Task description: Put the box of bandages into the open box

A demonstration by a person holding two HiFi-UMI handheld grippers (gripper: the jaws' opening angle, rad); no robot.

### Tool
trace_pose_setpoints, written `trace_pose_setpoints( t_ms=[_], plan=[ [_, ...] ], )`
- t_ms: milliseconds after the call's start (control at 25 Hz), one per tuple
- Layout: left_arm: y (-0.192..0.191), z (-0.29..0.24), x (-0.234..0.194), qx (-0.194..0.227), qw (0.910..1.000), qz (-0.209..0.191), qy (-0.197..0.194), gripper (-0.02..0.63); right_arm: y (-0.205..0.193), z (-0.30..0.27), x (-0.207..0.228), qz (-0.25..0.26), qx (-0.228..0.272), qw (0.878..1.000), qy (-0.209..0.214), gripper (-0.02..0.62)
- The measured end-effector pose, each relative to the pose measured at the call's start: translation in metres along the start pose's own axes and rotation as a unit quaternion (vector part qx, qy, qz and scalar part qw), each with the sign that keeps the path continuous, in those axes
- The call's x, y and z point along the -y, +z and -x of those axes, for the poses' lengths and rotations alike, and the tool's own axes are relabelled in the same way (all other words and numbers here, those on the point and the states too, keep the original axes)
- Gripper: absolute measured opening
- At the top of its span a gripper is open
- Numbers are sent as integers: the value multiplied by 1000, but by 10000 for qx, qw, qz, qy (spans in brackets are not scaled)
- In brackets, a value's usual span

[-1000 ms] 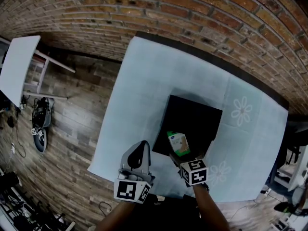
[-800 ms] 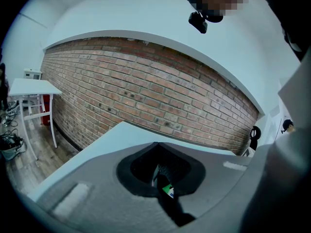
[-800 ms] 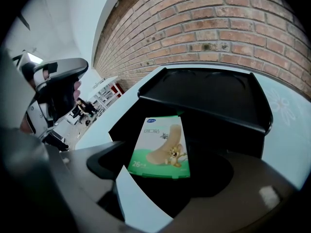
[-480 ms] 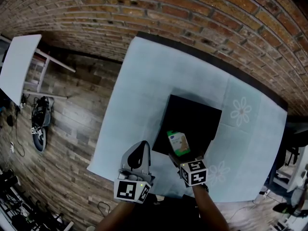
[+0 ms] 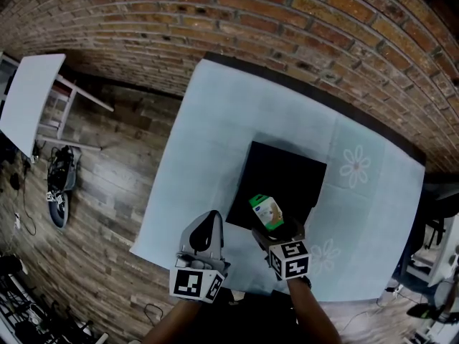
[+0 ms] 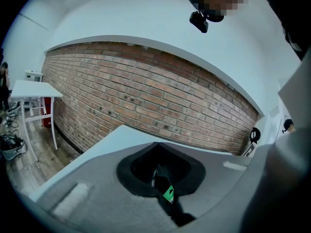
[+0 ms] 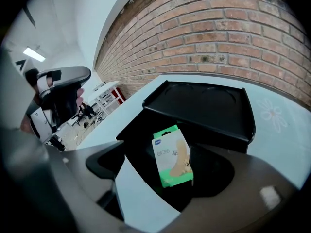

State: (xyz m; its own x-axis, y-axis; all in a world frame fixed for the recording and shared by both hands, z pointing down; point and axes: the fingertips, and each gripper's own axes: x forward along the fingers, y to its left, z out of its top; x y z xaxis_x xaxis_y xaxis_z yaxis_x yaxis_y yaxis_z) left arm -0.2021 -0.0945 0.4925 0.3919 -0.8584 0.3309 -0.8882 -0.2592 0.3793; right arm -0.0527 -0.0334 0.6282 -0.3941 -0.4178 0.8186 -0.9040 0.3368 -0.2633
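In black box (image 5: 287,172), by near wall: bandage box (image 5: 266,212) stands tilted, looks delivered. My right gripper (image 5: 275,232) jaws just been opening, wide either side of it, pads clear, so it rests free. My left gripper (image 5: 209,222) clenched empty, parked aside.

The pale blue cloth-covered table (image 5: 208,120) lay bare to the left of the black open box (image 5: 294,170), to its right, and along the far strip under the red brick wall (image 5: 215,20); passage there was free. Inside the box, the green and beige carton of bandages (image 5: 265,212) filled the near part, leaving dark room beyond it. The right gripper (image 5: 276,229) barred the near approach; its jaws had just been opening, the carton between them with room on both sides. The left gripper (image 5: 207,221) hung just beside the box's near left corner, narrowing the gap.
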Motion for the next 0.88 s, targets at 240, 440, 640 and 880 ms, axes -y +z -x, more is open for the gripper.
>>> trace_pose_setpoints(
  t_ms=[240,440,640,880],
  plan=[
    [2,7,8,79,10000,-22,-9,2,1,10,2,36,105,9999,-44,368],
    [5,15,13,140,9999,-42,1,2,1,17,3,-10,177,9998,-95,319],
    [9,25,17,194,9998,-71,3,2,2,26,2,1,274,9995,-185,240],
    [10,38,21,252,9996,-109,7,2,3,35,-3,63,416,9988,-265,160]
  ],
)
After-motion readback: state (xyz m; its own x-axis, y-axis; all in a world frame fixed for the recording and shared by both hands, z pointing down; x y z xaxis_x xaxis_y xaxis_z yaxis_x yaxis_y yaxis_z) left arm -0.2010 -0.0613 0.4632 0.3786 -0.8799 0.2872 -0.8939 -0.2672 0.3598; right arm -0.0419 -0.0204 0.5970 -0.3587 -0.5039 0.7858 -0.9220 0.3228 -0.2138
